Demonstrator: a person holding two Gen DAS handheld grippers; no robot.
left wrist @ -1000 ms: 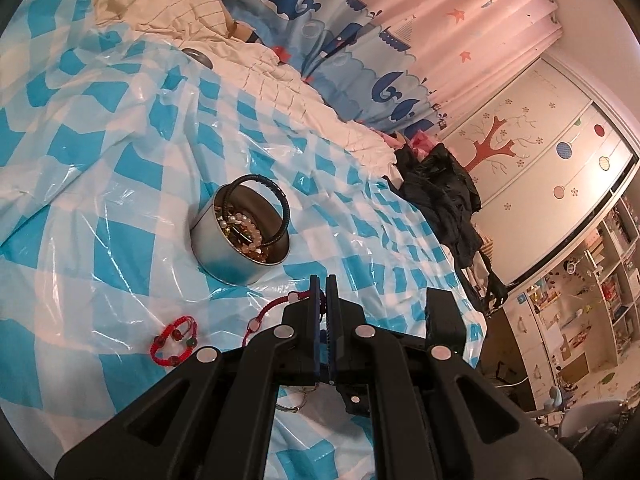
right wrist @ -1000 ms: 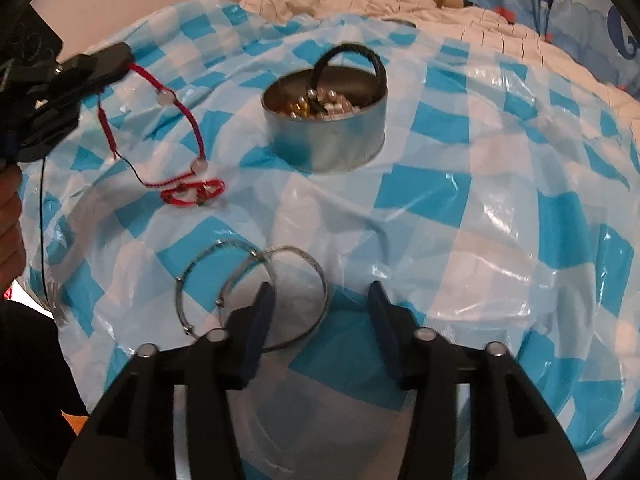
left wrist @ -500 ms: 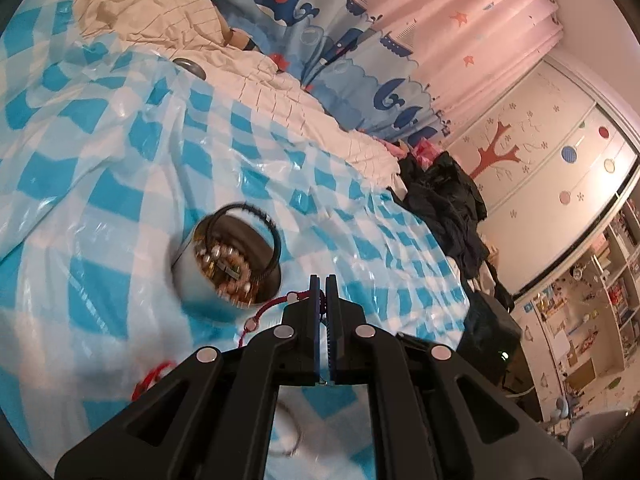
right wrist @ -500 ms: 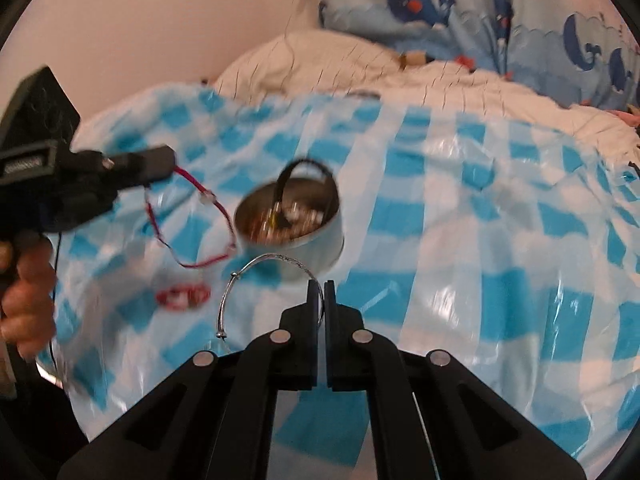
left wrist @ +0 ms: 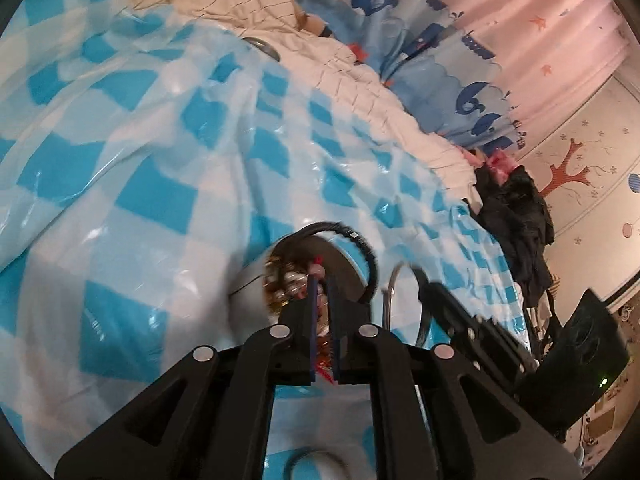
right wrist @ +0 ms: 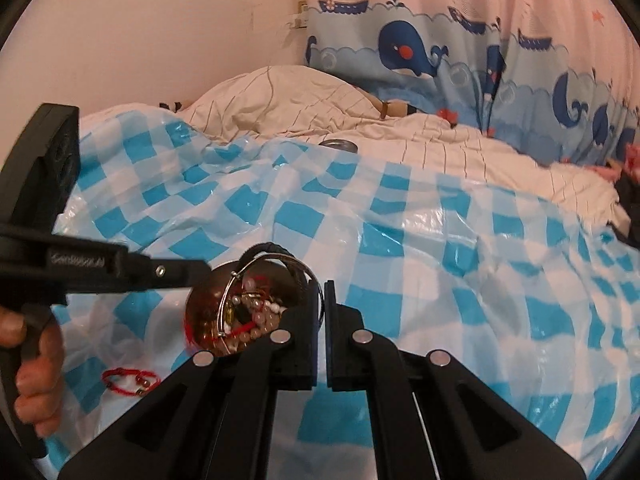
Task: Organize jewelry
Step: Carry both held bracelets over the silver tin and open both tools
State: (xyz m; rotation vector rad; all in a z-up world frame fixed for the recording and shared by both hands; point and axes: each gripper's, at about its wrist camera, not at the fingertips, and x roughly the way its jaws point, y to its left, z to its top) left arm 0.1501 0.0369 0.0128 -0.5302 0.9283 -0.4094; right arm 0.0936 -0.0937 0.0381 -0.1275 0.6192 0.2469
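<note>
A: Round silver tin (right wrist: 224, 312) of beads on the checked plastic sheet (right wrist: 440, 240) on the bed; left gripper (left wrist: 324, 280) directly above it, opening, red beaded cord (left wrist: 318, 270) seen between the fingers.

B: Right gripper (right wrist: 322, 284) clenched on thin silver bangle (right wrist: 240, 280), just beside the rim. Blurred; pad contact on cord can't be told.

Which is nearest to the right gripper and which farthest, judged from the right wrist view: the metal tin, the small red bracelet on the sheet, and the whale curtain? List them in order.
1. Metal tin: just left of the right gripper tips.
2. Small red bracelet: lower left, on the checked sheet.
3. Whale curtain: far back, behind the bed.
</note>
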